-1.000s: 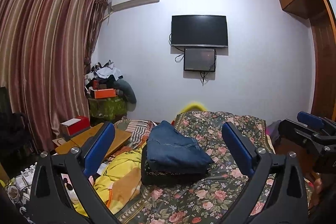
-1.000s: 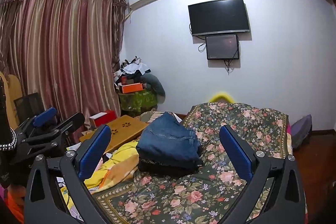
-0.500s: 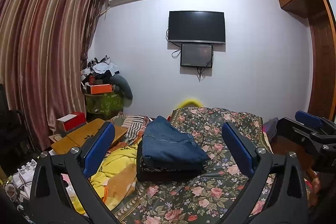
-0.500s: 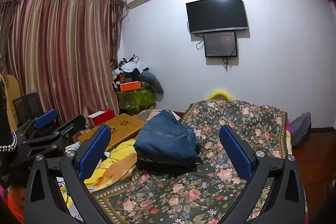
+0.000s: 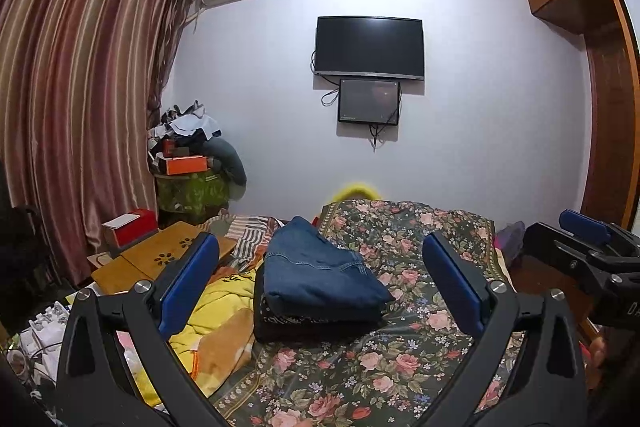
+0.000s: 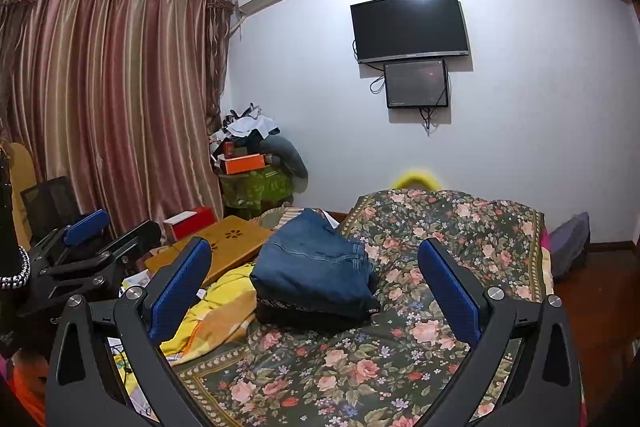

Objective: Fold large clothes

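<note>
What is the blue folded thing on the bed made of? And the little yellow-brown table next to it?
The blue folded garment looks like denim: matte, thick, with visible stitched seams, probably jeans. The low table looks like bamboo or light wood, smooth and slightly glossy, with flower-shaped cutouts. The grain is too small to tell which.

Over the last second both cameras have tilted slightly upward and drawn back. In the left wrist view, the folded jeans (image 5: 320, 275) and the wall television (image 5: 369, 47) now sit a little lower and nearer centre. In the right wrist view, the jeans (image 6: 316, 267) shifted slightly left.
</note>
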### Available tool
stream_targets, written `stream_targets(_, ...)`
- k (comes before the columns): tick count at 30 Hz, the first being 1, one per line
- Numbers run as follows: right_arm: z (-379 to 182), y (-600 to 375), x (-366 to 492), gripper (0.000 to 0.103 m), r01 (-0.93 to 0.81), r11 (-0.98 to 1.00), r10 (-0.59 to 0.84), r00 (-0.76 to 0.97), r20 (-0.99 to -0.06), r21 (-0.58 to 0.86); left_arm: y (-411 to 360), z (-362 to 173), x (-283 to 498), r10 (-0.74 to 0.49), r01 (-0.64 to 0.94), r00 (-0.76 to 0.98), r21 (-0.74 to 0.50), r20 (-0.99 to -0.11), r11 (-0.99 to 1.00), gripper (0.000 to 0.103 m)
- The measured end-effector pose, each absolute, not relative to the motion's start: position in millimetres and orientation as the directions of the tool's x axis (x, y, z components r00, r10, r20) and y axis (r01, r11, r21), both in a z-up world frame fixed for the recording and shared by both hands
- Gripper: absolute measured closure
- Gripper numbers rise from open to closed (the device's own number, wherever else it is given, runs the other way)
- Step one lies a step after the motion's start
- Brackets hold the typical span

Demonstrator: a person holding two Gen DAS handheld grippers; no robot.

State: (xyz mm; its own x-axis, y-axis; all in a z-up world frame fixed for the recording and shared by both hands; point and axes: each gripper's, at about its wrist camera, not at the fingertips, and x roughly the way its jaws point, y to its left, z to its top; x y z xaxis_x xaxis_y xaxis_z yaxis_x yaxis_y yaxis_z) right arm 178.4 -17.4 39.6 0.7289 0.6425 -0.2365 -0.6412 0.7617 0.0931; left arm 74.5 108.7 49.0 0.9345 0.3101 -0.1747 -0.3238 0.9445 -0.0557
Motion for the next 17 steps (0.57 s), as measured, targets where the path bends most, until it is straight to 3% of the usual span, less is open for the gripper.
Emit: stream_targets(17,37.8,-12.0,178.4,0.001,-0.639,0.766,0.633,0.732,-0.251,0.066,115.0,43.8,74.7,0.295,-0.312,0.938,-0.071,-0.181,0.947,0.001)
